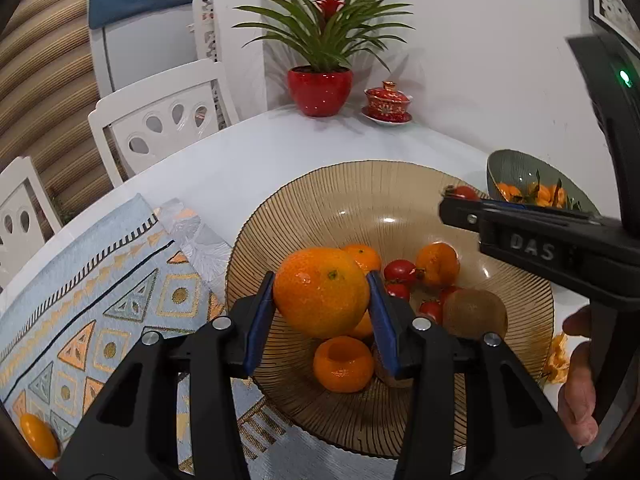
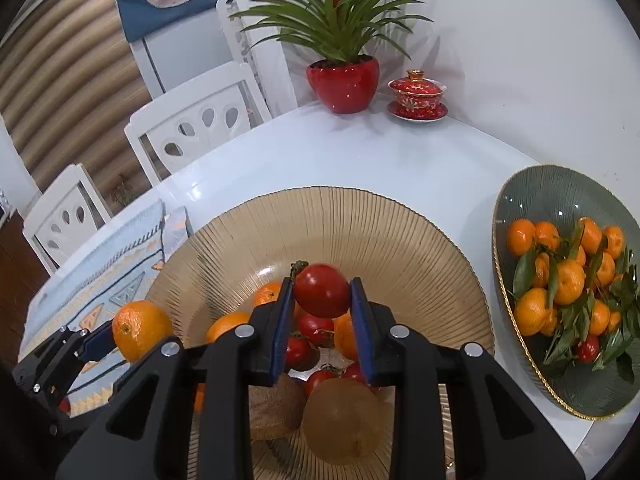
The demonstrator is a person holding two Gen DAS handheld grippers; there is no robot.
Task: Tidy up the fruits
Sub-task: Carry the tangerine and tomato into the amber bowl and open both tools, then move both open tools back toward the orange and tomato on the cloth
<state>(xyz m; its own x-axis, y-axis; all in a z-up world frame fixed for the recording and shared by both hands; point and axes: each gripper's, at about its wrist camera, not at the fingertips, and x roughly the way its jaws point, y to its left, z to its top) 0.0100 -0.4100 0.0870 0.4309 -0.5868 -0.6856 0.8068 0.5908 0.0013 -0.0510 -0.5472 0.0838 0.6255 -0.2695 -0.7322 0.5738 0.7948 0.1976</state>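
Surface: white table (image 2: 360, 160) filling mid-frame; patterned cloth (image 1: 100, 300) lower left
Left gripper (image 1: 322, 300): clamped on a large orange (image 1: 320, 292), lifted over the near rim of the amber bowl (image 1: 380, 184); probably being sorted out
Right gripper (image 2: 320, 300): closed around a red tomato (image 2: 322, 290), raised above the mixed fruit
Destination: green bowl (image 2: 560, 192) at right, holding mandarins; some room along its upper edge
Far corner: red plant pot (image 2: 344, 84); table bare in between
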